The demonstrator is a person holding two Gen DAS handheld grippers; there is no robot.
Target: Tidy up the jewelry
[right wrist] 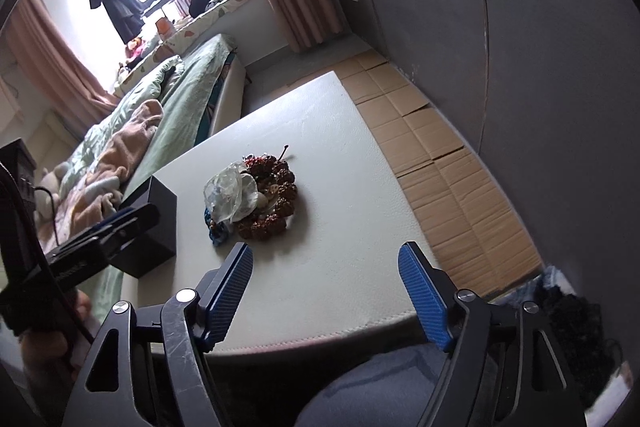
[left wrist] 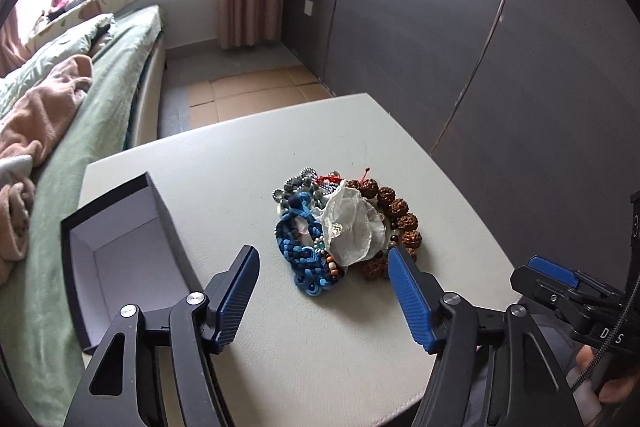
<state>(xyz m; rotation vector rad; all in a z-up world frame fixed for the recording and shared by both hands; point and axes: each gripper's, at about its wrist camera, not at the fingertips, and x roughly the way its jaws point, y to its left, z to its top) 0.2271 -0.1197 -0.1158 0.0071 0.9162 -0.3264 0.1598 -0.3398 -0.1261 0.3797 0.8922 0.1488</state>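
Note:
A heap of jewelry lies on the white table: a blue braided cord bracelet, a brown bead bracelet, grey beads and a clear plastic pouch on top. An open black box with a white lining stands to the left. My left gripper is open and empty, just short of the heap. My right gripper is open and empty, near the table's front edge, short of the heap. The box shows at left there.
A bed with a green cover and a pink blanket runs along the left. Grey wardrobe doors stand to the right. Flattened cardboard covers the floor beside the table. The right gripper shows in the left view.

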